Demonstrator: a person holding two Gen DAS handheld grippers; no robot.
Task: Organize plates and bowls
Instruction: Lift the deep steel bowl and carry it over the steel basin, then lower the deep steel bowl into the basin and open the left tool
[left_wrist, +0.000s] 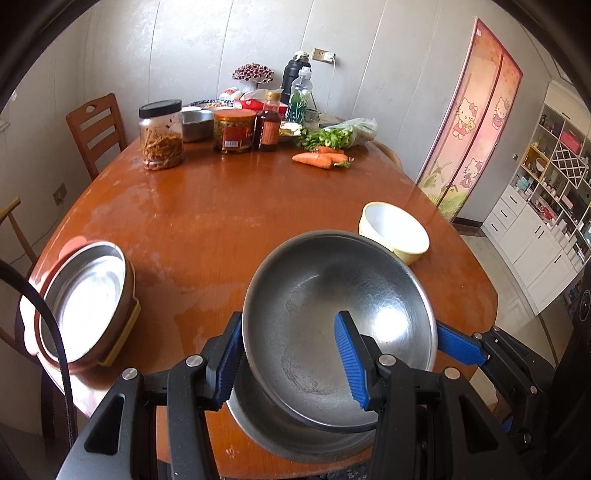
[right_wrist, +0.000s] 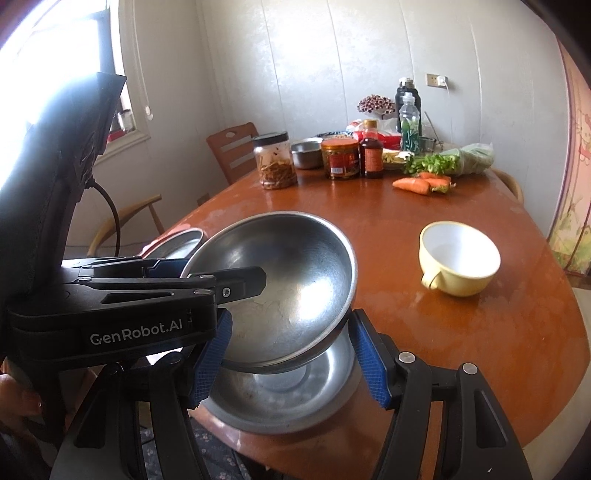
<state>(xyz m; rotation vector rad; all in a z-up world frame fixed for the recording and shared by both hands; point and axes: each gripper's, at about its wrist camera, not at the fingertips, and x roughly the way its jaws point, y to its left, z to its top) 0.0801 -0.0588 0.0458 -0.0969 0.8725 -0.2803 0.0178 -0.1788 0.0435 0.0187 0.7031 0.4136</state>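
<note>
Left wrist view: my left gripper clamps the steel bowl tilted over another steel bowl at the table's near edge; right gripper jaws apart; yellow cup and plate stack still unsorted.

A: What is the tilted bowl made of?
B: Shiny metal, with dull cloudy marks inside. The bowl under it is shiny metal too.
A: And the bench?
B: Brown wood. It is glossy, but worn pale in patches.
A: The yellow cup?
B: Smooth and glossy, white inside.
A: The gripper pads?
B: Blue and ribbed, on matt black plastic.
</note>
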